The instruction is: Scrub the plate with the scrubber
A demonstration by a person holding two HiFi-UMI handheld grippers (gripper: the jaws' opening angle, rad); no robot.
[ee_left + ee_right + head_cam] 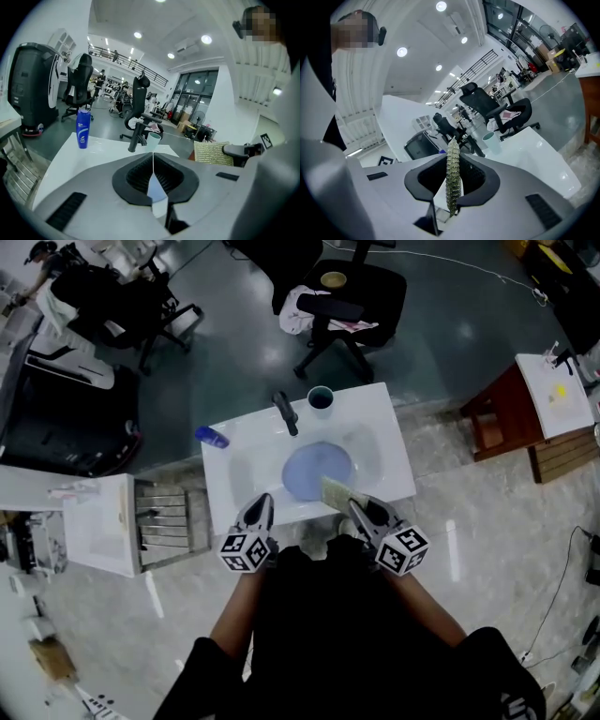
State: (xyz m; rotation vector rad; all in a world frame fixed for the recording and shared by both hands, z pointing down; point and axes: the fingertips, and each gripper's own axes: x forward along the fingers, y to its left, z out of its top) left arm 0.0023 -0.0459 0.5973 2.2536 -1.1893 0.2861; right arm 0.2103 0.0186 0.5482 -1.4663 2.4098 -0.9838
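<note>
Pinching the scrubber (452, 180) in the right gripper (359, 512), pads pressed on both flat sides, with the speckled green-yellow pad showing edge-on as a thin upright strip between them. Hangs over the near edge of the white sink (389, 418), right of centre, the scrubber's free end reaching toward the near rim of the blue plate (314, 470); touching it or just clear of it, hard to say from the steep head view. Shows that plate lying flat in the middle of the basin, just in front of the black faucet (285, 414).

Keeps the left gripper (260, 510) at the near edge too, left of centre, beside the plate and apart from it, jaws pressed together with only a hairline seam between the pads and nothing clamped there.

Finds a teal cup (320, 400) upright on the far edge, just right of the faucet, and a blue bottle (83, 128) standing at the far left corner. Leaves both grippers side by side, well apart from cup and bottle.
</note>
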